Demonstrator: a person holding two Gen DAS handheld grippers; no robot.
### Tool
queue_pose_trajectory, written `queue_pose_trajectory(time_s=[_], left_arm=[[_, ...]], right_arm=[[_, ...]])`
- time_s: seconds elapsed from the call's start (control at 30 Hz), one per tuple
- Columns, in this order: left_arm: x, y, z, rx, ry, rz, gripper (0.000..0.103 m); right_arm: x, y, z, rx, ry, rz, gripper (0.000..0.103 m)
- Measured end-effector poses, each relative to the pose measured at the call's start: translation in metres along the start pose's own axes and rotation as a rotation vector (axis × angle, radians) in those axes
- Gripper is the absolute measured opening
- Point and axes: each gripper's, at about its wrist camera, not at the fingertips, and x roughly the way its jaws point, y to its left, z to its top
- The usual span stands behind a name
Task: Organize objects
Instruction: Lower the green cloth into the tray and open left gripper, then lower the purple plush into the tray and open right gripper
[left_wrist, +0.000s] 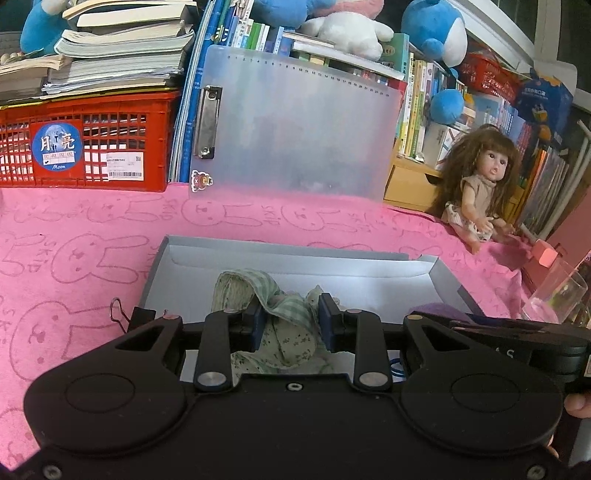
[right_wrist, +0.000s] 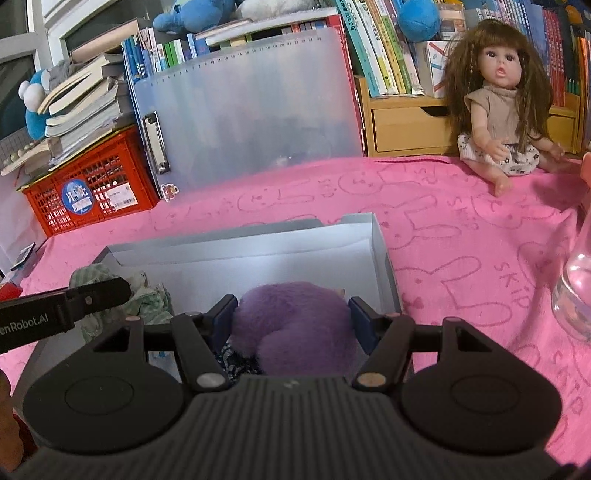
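Left gripper (left_wrist: 292, 320) pinches the cloth (left_wrist: 284, 314), right gripper (right_wrist: 291, 317) hugs the plush (right_wrist: 295, 325); I'd release both low inside the box (right_wrist: 382, 258), mid-frame.

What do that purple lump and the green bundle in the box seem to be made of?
The purple lump looks like plush with a fuzzy, matte pile. The green bundle looks like thin woven cloth, checked and floral, creased into soft folds. The box seems to be card, with smooth pale walls.

- Cloth (left_wrist: 280, 317): green check and small floral print
- Plush toy (right_wrist: 291, 325): purple
- Box (right_wrist: 380, 258): grey
- Table cover (right_wrist: 443, 240): pink, rabbit outlines
- Crate (left_wrist: 92, 147): red
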Motion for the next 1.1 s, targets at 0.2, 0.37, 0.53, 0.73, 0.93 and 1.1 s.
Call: queue_pose_trajectory(time_s=[0.2,0.37,0.53,0.73,0.93,1.1], left_arm=[[-0.004,-0.001,-0.001,-0.005,-0.011,-0.016,0.041],[-0.014,-0.006,0.0,0.024,-0.032,-0.016,0.051],[-0.026,-0.007,0.003,0.019,-0.032,-0.034,0.065],[-0.049,-0.011,0.004,0.033,-0.061,-0.059,0.079],[-0.073,-0.016,0.0,0.057,-0.076,-0.082,0.086],[-0.093,-0.018,-0.008,0.065,-0.086,-0.103,0.089]], right_arm=[[-0.001,0.0,0.0,0.0,0.003,0.004,0.073],[-0.008,-0.001,0.0,-0.001,-0.012,0.011,0.082],[-0.026,0.002,0.005,-0.039,-0.041,0.027,0.087],[-0.053,0.002,0.011,-0.076,-0.086,0.039,0.091],[-0.078,0.002,0.01,-0.076,-0.123,0.067,0.095],[-0.098,0.004,0.005,-0.08,-0.16,0.09,0.098]])
